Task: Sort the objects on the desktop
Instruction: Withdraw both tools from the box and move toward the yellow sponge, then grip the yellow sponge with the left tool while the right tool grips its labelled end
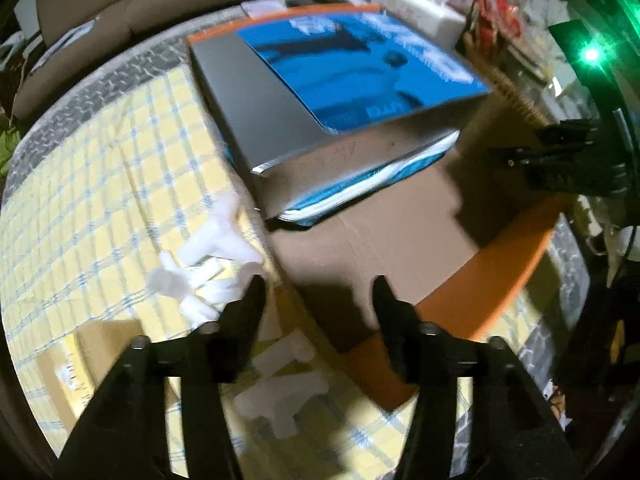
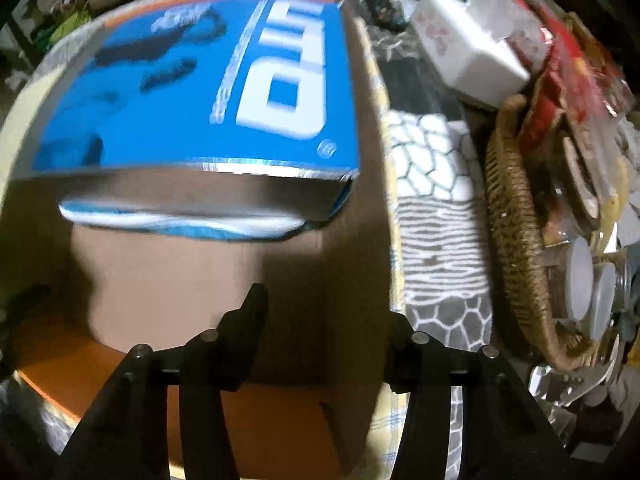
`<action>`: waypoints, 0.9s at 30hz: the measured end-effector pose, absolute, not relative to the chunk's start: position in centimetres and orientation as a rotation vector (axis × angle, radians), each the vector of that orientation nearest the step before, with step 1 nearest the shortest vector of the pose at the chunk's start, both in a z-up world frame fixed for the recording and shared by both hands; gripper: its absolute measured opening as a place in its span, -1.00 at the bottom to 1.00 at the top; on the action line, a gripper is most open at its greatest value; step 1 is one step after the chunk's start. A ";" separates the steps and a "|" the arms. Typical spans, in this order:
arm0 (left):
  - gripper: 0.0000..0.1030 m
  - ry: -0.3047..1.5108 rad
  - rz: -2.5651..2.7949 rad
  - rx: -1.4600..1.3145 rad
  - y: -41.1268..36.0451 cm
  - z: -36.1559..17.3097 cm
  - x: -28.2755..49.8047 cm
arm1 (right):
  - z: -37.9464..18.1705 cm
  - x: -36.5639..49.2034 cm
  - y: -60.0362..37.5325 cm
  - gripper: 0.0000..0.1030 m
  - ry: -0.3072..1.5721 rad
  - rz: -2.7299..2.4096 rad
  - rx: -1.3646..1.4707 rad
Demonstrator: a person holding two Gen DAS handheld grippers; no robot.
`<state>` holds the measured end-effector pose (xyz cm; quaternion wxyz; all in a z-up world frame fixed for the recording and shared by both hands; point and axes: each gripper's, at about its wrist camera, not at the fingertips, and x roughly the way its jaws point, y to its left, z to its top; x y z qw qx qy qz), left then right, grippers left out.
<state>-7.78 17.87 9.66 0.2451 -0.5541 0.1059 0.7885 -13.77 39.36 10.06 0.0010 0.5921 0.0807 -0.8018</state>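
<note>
A blue and grey box (image 1: 320, 92) lies in an open cardboard box with orange flaps (image 1: 380, 232). White plastic pieces (image 1: 200, 264) lie on the yellow checked cloth to its left, and more (image 1: 280, 384) lie between my left fingers. My left gripper (image 1: 318, 292) is open and empty above the box's near left edge. My right gripper (image 2: 324, 312) is open and empty over the cardboard floor (image 2: 200, 280), with the blue box (image 2: 208, 92) ahead. The right gripper also shows in the left wrist view (image 1: 560, 152).
A small brown carton (image 1: 76, 364) lies at the near left. A wicker basket (image 2: 520, 240) with jars and packets stands to the right. A white tissue box (image 2: 468, 44) is at the back right. A sofa (image 1: 120, 8) is behind.
</note>
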 end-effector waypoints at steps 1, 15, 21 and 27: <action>0.27 0.287 2.176 -1.485 17.0 10.5 -7.4 | 10.9 -13.6 39.4 0.14 0.238 -2.542 1.831; 0.61 0.214 2.408 -1.384 3.3 15.5 -3.2 | 18.6 -7.8 31.0 0.44 0.160 -2.580 1.478; 0.61 0.174 2.473 -1.395 -1.6 14.1 -2.0 | 19.4 -5.7 26.9 0.45 0.086 -2.538 1.398; 0.63 0.051 2.525 -1.448 -6.3 11.7 -2.5 | 19.1 -4.6 21.6 0.50 0.038 -2.473 1.339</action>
